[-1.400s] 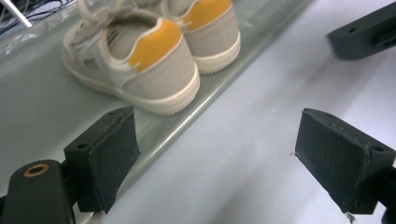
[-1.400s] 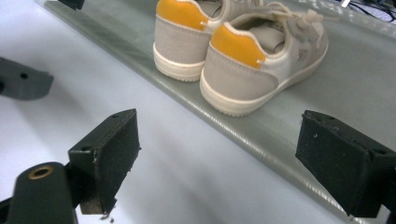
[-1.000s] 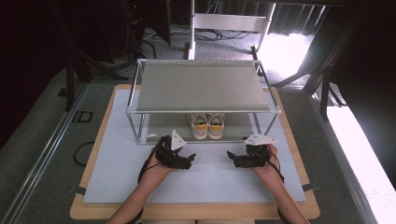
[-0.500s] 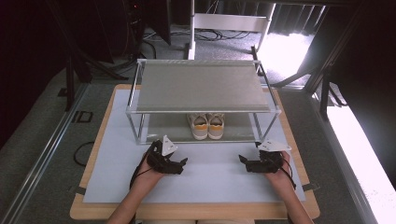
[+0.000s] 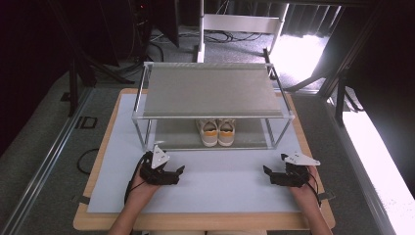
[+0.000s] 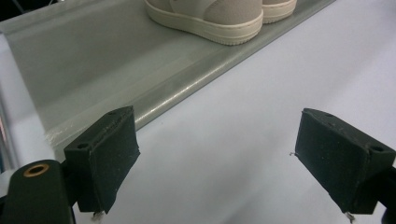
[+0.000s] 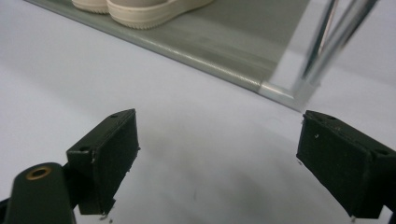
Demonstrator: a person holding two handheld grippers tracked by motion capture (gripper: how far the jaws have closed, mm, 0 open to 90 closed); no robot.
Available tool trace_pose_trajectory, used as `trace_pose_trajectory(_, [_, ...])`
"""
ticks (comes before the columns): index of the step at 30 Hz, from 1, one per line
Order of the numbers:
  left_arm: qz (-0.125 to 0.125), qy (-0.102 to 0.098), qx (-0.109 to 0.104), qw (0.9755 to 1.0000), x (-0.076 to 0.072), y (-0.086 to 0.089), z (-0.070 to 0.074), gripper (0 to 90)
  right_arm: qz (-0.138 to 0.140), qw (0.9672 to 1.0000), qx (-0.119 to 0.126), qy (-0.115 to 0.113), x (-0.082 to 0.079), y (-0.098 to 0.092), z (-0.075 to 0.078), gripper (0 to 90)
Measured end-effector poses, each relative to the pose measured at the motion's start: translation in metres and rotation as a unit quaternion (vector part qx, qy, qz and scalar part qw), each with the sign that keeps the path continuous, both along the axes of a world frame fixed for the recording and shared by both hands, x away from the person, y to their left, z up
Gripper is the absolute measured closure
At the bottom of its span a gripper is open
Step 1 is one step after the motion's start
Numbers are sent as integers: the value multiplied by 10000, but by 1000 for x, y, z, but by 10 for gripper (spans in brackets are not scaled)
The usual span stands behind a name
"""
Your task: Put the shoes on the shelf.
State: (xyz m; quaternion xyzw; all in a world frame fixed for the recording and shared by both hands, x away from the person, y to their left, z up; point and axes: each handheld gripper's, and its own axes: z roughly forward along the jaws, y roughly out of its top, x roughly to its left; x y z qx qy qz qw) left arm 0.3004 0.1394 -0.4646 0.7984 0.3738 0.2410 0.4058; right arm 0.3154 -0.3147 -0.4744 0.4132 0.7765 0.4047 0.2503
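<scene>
A pair of cream shoes (image 5: 218,132) with orange heel tabs stands on the lower shelf of a two-tier metal rack (image 5: 210,90). My left gripper (image 5: 180,172) rests on the white mat in front of the rack's left half, open and empty. My right gripper (image 5: 267,175) lies on the mat near the rack's right front leg, also open and empty. In the left gripper view the jaws (image 6: 219,158) frame bare mat, with a shoe (image 6: 219,18) on the shelf (image 6: 116,70) ahead. The right gripper view has its jaws (image 7: 219,158) over mat, a shoe sole (image 7: 144,11) and a rack leg (image 7: 327,42) beyond.
The white mat (image 5: 220,191) covers a wooden tabletop (image 5: 195,220). The rack's grey top shelf is bare. Dark stands, cables and a white frame (image 5: 240,24) sit on the floor behind the table. Bright light falls on the floor at the right.
Both grippers have drawn back from the rack toward the table's front edge and spread farther apart, the right one shifting well to the right.
</scene>
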Motion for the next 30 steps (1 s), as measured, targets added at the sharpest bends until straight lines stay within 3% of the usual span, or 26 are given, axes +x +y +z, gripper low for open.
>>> trace_pose_trajectory(7, [-29, -49, -37, 10000, -9, 13, -9, 128, -163, 9998, -47, -49, 0, -9, -1, 122])
trace_pose_trajectory(13, [96, -91, -75, 9999, -15, 22, -15, 128, -289, 9995, -113, -111, 0, -16, -4, 121])
trace_pose_trajectory(18, [143, -65, -117, 9998, -17, 24, -21, 128, -294, 9994, -58, -160, -1, -20, -5, 122])
trace_pose_trajectory(25, [228, -184, -197, 9994, -19, 26, -22, 129, -280, 9995, -23, -157, -1, -21, -5, 122])
trace_pose_trajectory(30, [260, -188, -80, 9995, -19, 24, -22, 132, -280, 9995, -1, -124, 0, -21, -5, 125])
